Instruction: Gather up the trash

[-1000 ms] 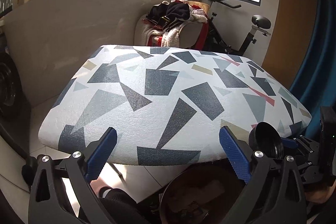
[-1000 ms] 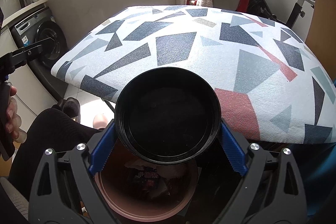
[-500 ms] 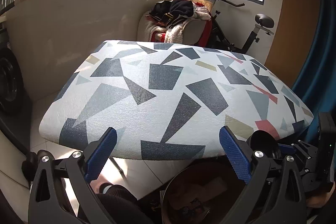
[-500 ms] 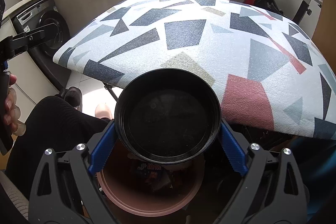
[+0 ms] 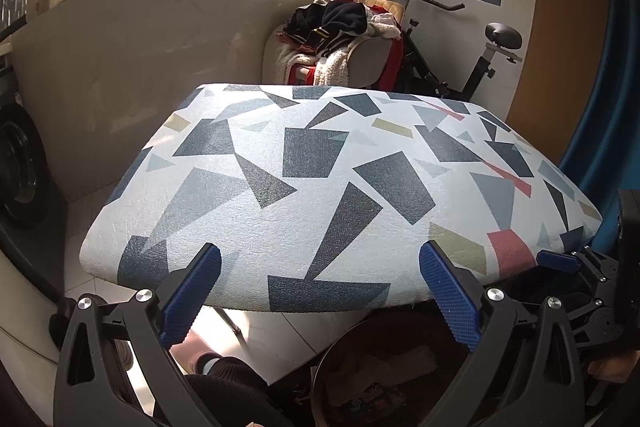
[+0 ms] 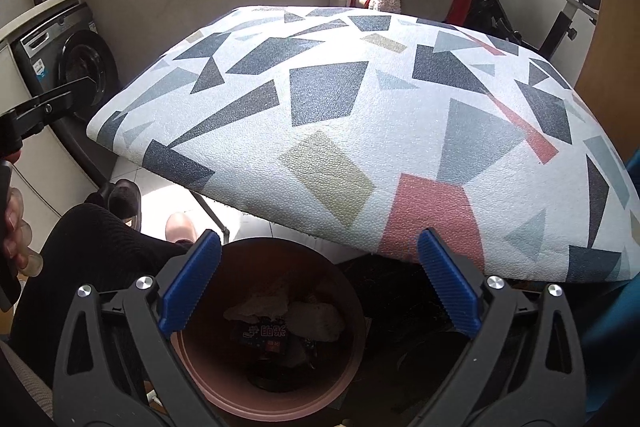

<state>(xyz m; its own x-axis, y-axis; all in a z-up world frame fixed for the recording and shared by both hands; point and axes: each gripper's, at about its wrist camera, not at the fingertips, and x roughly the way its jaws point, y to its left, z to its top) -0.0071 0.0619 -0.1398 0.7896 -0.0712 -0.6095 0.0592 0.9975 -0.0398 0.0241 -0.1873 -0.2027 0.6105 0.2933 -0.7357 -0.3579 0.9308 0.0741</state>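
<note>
My right gripper (image 6: 319,283) hangs over a reddish-brown trash bin (image 6: 352,291) on the floor by the table's near edge. Its jaws are opening and nothing is between them. Inside the bin lie crumpled white paper (image 6: 316,319) and a dark printed wrapper (image 6: 264,337); a dark round shape lower down is unclear. My left gripper (image 5: 320,291) stands open and empty before the patterned table (image 5: 320,187). In the left wrist view the bin (image 5: 332,367) sits at the bottom, with a blue fingertip (image 5: 560,261) of the right gripper at its right.
The table top (image 6: 320,107) carries only its triangle pattern. A person's dark-clad leg (image 6: 92,251) and pink slipper (image 6: 180,227) are left of the bin. A washing machine (image 6: 76,63) stands at left; a chair piled with clothes (image 5: 340,39) and an exercise bike (image 5: 460,59) stand behind.
The black round bowl held between the right gripper's jaws is gone from them, leaving the bin's contents in plain sight. The left gripper has hardly shifted.
</note>
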